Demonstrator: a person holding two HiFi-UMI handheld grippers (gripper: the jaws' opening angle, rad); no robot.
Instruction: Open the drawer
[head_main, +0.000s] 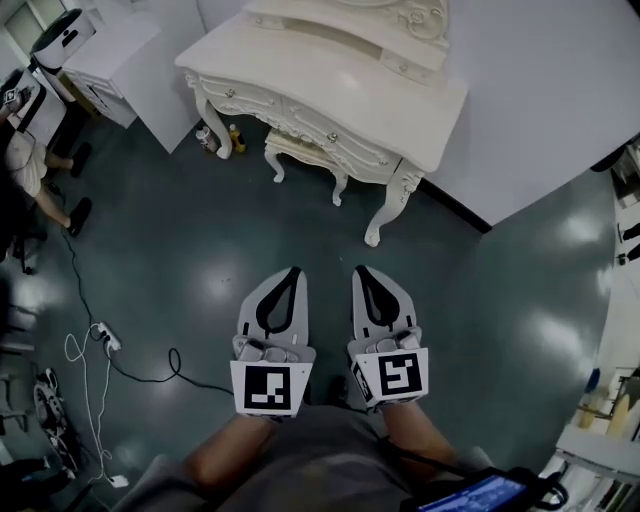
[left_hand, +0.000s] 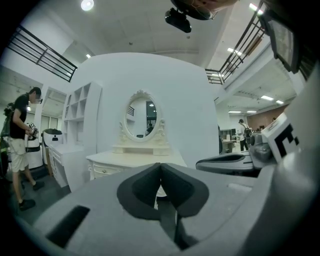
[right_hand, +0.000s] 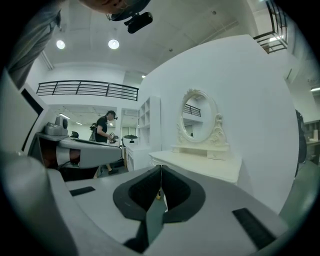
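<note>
A cream dressing table (head_main: 330, 85) with carved legs stands against the white wall, some way ahead of me. Its front holds drawers (head_main: 300, 118) with small knobs, all closed. An oval mirror (left_hand: 141, 117) sits on its top. My left gripper (head_main: 294, 272) and right gripper (head_main: 360, 271) hang side by side over the dark floor, short of the table, touching nothing. Both point at the table with jaws shut and nothing between them. The table also shows in the right gripper view, where its top (right_hand: 200, 165) runs to the right.
A small stool (head_main: 300, 155) is tucked under the table, with bottles (head_main: 222, 138) on the floor by its left leg. A white cabinet (head_main: 110, 55) stands at the left. A person (head_main: 35, 170) stands at far left. Cables and a power strip (head_main: 105, 340) lie on the floor.
</note>
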